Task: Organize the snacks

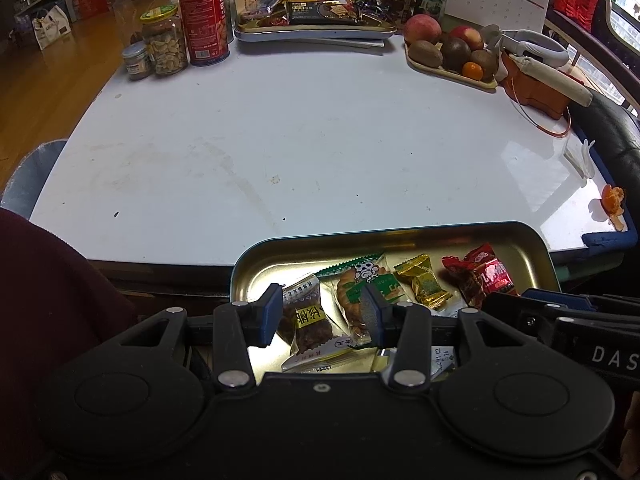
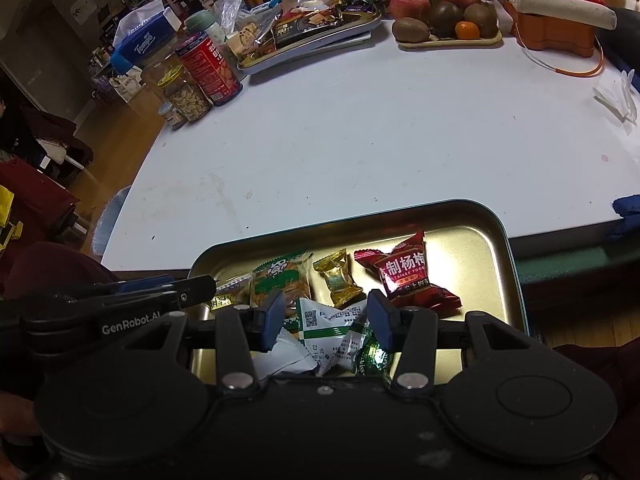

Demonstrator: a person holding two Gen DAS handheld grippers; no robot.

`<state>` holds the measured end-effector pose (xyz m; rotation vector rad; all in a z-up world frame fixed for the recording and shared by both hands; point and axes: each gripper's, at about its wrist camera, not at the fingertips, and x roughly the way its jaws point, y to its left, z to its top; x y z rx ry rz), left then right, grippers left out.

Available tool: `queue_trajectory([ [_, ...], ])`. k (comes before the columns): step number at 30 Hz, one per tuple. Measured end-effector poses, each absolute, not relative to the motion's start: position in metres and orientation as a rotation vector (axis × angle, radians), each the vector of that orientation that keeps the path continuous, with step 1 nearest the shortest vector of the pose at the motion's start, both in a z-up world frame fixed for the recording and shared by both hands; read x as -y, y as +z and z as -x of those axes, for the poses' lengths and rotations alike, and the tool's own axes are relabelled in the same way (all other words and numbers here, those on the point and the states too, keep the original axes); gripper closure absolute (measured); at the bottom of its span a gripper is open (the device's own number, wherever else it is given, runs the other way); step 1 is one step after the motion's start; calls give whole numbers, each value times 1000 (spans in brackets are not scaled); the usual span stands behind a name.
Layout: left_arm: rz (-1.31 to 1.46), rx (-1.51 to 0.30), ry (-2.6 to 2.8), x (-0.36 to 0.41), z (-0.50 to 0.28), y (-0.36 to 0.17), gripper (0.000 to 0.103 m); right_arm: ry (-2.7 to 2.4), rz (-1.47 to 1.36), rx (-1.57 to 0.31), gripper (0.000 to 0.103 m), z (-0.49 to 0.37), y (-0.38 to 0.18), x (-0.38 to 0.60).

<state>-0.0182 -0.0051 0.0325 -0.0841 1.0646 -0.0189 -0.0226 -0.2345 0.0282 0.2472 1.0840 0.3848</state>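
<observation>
Two grippers hang over the metal tray [image 2: 496, 236] that I am working in, which juts past the near edge of the white desk [image 1: 280, 128]. My left gripper [image 1: 322, 312] has its jaws parted on either side of a clear packet of dark walnut sweets [image 1: 306, 320]; the pads do not seem to press on it, so I read them as released. My right gripper [image 2: 326, 316] stands the same way, jaws apart above a crumpled white and green wrapper [image 2: 328, 332], gripping nothing that I can make out. Further into the tray from the jaws lie a green biscuit packet [image 2: 282, 280], a gold sweet [image 2: 338, 278] and a red plum packet [image 2: 406, 278] side by side. Beyond the tray, across the desk, sit a second tray of snacks [image 1: 316, 32], a red tin [image 1: 204, 24], a jar of nuts [image 1: 164, 40] and a fruit plate [image 1: 452, 70].
</observation>
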Motion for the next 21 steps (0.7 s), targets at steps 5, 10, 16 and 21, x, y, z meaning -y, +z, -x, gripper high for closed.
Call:
queue_trajectory([
  [5, 83, -1062, -17, 4, 19, 33, 52, 386, -247, -1084, 54, 23, 29, 234],
  [10, 83, -1061, -13, 4, 19, 33, 52, 385, -251, -1082, 54, 22, 29, 234],
  [16, 84, -1069, -12, 4, 18, 32, 52, 389, -258, -1076, 54, 23, 30, 234],
  [21, 79, -1059, -18, 5, 19, 33, 52, 392, -262, -1072, 54, 24, 30, 234],
])
